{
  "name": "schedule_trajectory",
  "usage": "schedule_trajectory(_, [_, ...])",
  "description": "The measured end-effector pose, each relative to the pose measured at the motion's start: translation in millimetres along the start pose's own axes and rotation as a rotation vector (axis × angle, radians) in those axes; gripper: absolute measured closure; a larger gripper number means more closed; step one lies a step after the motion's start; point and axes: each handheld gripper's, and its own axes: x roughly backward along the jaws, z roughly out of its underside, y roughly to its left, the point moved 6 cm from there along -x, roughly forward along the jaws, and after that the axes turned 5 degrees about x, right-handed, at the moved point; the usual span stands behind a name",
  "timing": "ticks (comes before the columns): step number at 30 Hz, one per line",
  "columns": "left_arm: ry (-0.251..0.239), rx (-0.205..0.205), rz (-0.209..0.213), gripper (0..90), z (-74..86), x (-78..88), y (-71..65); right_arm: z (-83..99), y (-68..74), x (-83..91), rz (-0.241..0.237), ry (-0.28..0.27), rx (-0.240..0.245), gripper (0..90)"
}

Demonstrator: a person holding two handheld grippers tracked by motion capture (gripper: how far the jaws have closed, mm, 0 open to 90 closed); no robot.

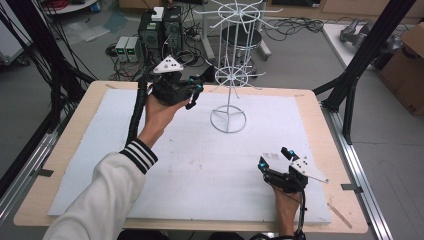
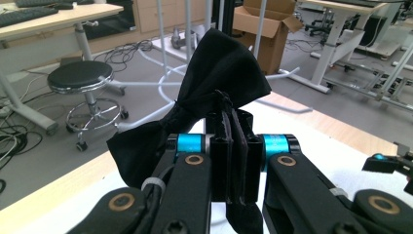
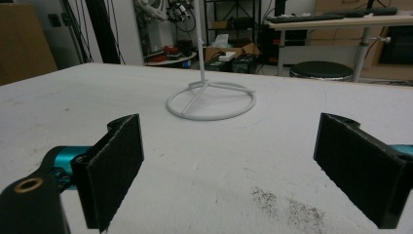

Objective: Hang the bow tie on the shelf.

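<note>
Bow tie (image 2: 214, 83), black fabric, sits pinched at its middle knot between the jaws of your left gripper (image 1: 194, 94), which are clenched tight on it; one wing flares up and away past the jaw tips, the other droops down to the side. Your left gripper is raised just beside the white wire stand (image 1: 229, 70), on its near-left side, with the jaw tips aimed toward the stand's lower ring of prongs. That is the relation to watch: the prongs lie ahead of the tie and slightly to the right, and the tie's long axis runs roughly across the jaws, so my guess is that you mean to bring a loop or the band onto a prong.

Your left hand is by far the nearer to the stand. Your right gripper (image 1: 276, 162) rests low on the white mat (image 1: 100, 145), well apart from the stand's base ring (image 3: 210, 101), on the near-right side, jaws spread wide and holding nothing.

From above, the tie is hard to pick out against the black gripper body. In the left gripper view the fabric hides most of the stand, and you cannot tell whether the tie has a strap or clip, nor whether it already touches a prong.
</note>
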Motion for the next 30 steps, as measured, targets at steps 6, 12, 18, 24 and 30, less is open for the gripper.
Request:
schedule_trajectory(6, [-0.006,-0.021,0.011,86.3,-6.9,-10.1,-9.9,0.0,-0.1,0.0,-0.002,-0.001,0.001,9.9])
schedule_trajectory(12, [0.003,-0.028,0.016,86.3,-9.0,-19.7,-14.8,0.0,-0.5,0.1,-0.002,-0.001,0.002,9.9])
schedule_trajectory(18, [0.006,-0.036,0.02,86.3,-8.5,-24.3,-17.6,-0.1,-0.9,-0.1,-0.002,-0.004,0.004,9.9])
schedule_trajectory(24, [0.018,-0.031,0.017,86.3,-5.3,-29.2,-15.7,-0.1,-1.1,0.0,-0.002,-0.002,0.002,9.9])
schedule_trajectory(30, [0.026,-0.04,0.022,86.2,-3.6,-31.6,-17.3,-0.1,-0.8,0.1,-0.001,-0.002,-0.003,9.9])
